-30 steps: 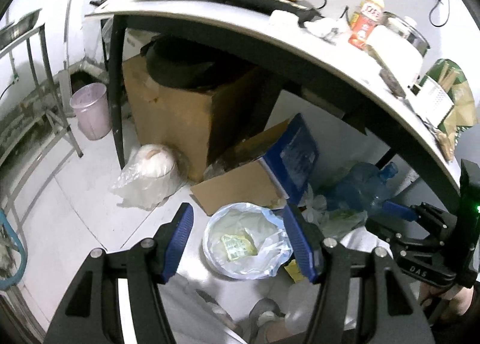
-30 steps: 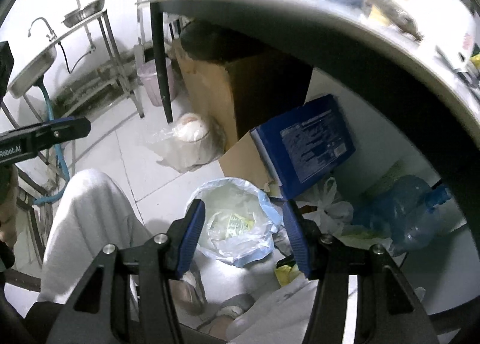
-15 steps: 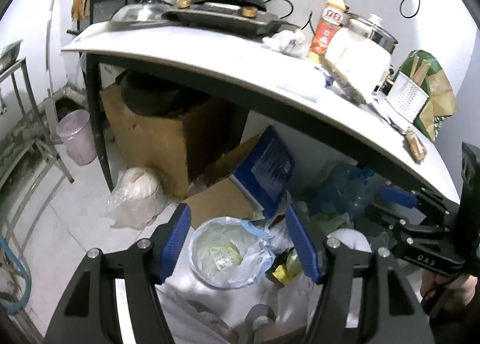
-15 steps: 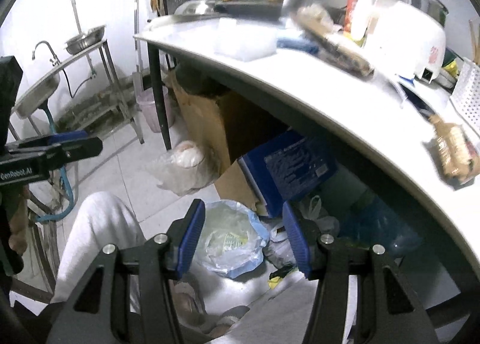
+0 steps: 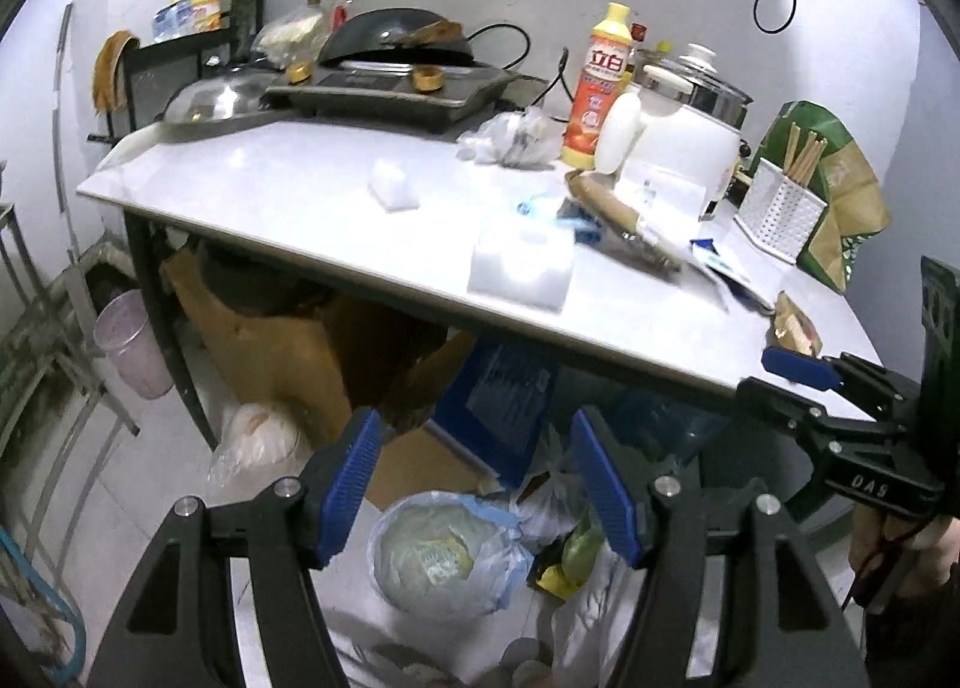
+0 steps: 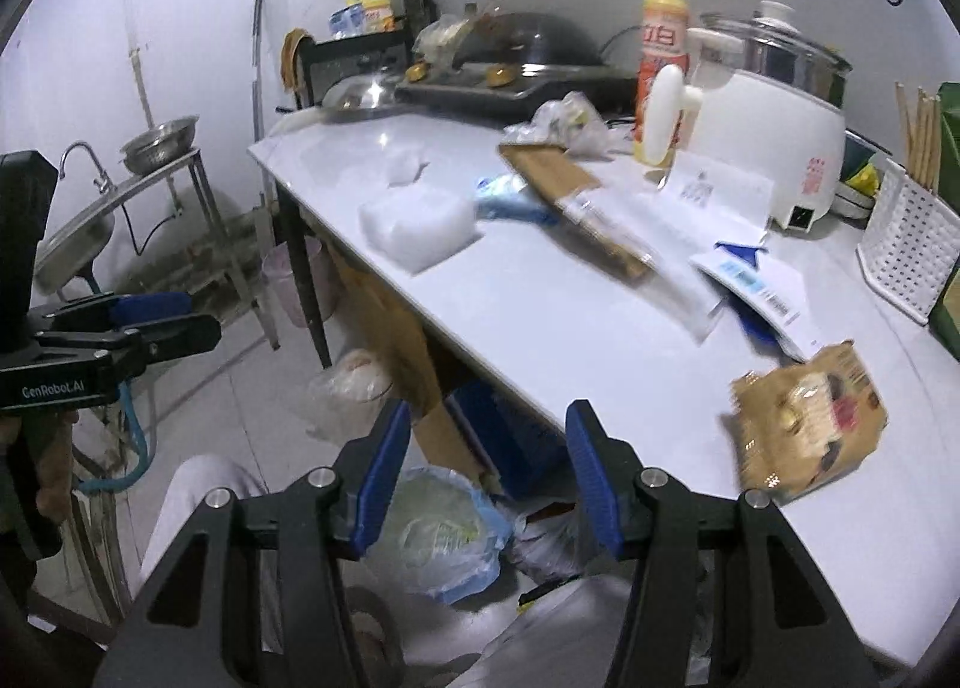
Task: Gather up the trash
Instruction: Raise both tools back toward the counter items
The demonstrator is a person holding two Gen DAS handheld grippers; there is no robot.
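Brown snack wrapper is seen lying flat near the bench edge, just ahead and right of the right gripper, the nearer one. Both it and the left gripper are held with jaws released, empty.

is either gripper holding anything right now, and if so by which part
Nothing is held. The left gripper and the right gripper both stand open with only air between their blue pads, above the lined trash bin on the floor.
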